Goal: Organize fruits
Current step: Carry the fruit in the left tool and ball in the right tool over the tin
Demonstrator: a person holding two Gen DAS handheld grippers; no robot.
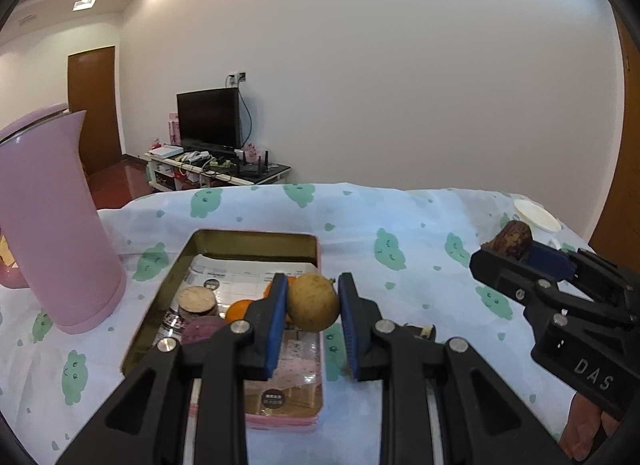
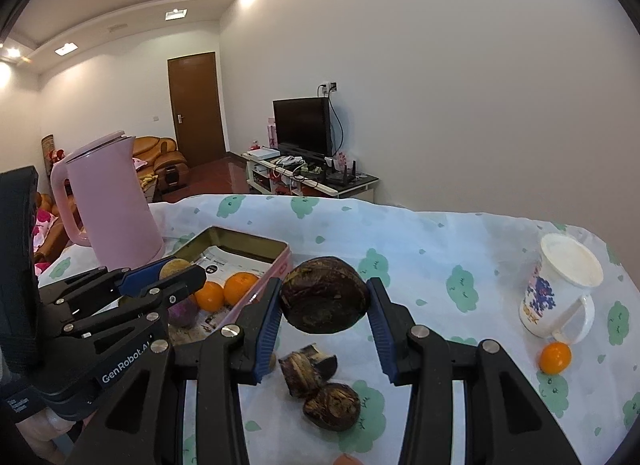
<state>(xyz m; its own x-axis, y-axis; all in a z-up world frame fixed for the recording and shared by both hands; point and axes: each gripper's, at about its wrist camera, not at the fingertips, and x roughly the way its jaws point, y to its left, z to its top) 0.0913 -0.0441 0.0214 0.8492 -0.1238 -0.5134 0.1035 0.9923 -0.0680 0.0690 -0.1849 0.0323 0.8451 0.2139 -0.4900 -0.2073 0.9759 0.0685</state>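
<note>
My left gripper [image 1: 313, 301] is shut on a round yellowish-tan fruit [image 1: 313, 302], held just above the near right part of an open pink tin [image 1: 224, 243]. Inside the tin lie small oranges [image 2: 240, 287], a purple fruit [image 2: 182, 313] and a tan round piece [image 1: 196, 299]. My right gripper [image 2: 324, 305] is shut on a dark brown root-like fruit [image 2: 324, 295], lifted over the cloth to the right of the tin. Below it on the cloth lie two more dark brown pieces [image 2: 306, 369] [image 2: 332, 405]. A lone small orange [image 2: 555, 358] rests beside the mug.
A tall pink kettle [image 1: 52, 225] stands left of the tin. A white printed mug [image 2: 560, 285] stands at the right on the green-patterned white tablecloth [image 1: 400, 217]. Beyond the far table edge are a TV stand, a door and a sofa.
</note>
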